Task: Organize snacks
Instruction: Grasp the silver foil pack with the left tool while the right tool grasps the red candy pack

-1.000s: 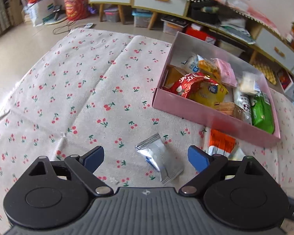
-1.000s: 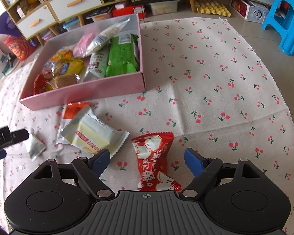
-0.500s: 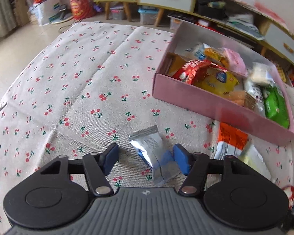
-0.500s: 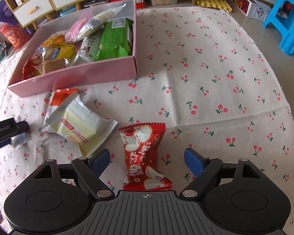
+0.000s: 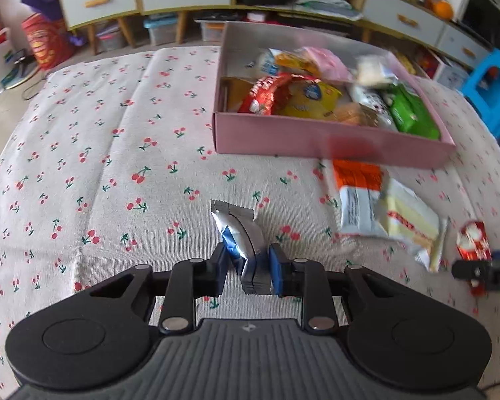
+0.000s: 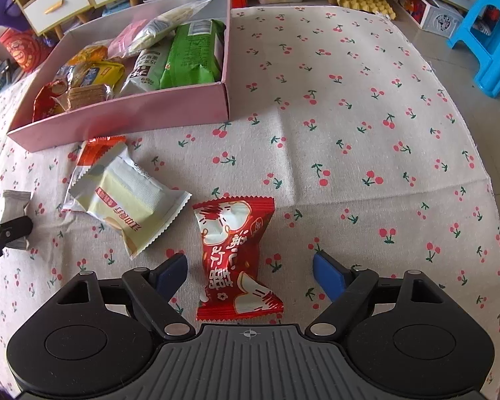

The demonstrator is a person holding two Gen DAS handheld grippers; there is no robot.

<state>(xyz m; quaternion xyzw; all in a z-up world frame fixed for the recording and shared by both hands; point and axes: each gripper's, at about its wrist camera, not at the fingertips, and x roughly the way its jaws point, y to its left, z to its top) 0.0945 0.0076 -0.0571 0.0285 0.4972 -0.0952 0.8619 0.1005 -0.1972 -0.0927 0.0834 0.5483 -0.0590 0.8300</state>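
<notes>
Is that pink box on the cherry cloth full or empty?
Nearly full. The pink box holds packets almost wall to wall, among them a green pack; one corner looks bare.

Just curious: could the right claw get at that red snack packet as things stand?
Probably yes. The right claw is open with the red snack packet lying flat between its fingers on the cloth, nothing covering it.

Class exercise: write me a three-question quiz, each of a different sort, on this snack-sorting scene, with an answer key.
1. True or false: the left gripper is shut on the silver packet.
2. Which snack lies between the right gripper's open fingers? A. green packet B. red packet C. cream packet
3. Fill in: the sorted snacks sit in a ____ box.

Key: 1 true. 2 B, the red packet. 3 pink.
</notes>
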